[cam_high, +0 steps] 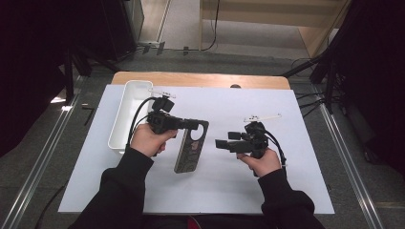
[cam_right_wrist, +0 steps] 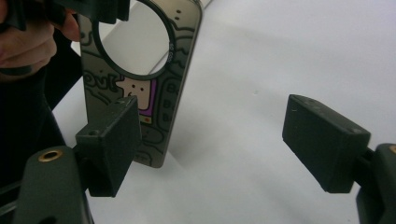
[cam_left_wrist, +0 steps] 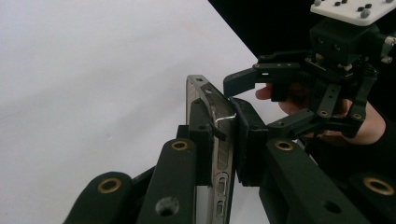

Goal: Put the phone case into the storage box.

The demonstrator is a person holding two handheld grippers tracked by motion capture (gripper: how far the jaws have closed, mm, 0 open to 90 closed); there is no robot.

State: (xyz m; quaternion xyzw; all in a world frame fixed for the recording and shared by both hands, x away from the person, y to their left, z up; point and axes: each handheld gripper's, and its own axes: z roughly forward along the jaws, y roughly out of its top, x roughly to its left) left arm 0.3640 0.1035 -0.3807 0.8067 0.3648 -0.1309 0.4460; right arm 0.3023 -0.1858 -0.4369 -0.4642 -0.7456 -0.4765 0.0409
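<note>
A dark phone [cam_high: 190, 148] in a case with cartoon drawings and a round ring [cam_right_wrist: 130, 42] stands tilted over the white sheet. My left gripper [cam_high: 195, 125] is shut on its upper part; the pads [cam_left_wrist: 201, 140] press both faces of the metal-edged phone [cam_left_wrist: 201, 95]. My right gripper [cam_high: 220, 144] stays open to the phone's right, pointing at it, with its fingers [cam_left_wrist: 243, 77] close to the phone's top edge. In the right gripper view the wide gap of the right gripper [cam_right_wrist: 217, 144] holds nothing, and the phone [cam_right_wrist: 163, 98] rises behind the left pad [cam_right_wrist: 112, 144].
A white rectangular bin [cam_high: 128, 114] stands at the sheet's left side, behind the left hand. The white sheet [cam_high: 286, 191] covers most of a wooden table [cam_high: 200, 79]. Dark stands and cables flank the table on both sides.
</note>
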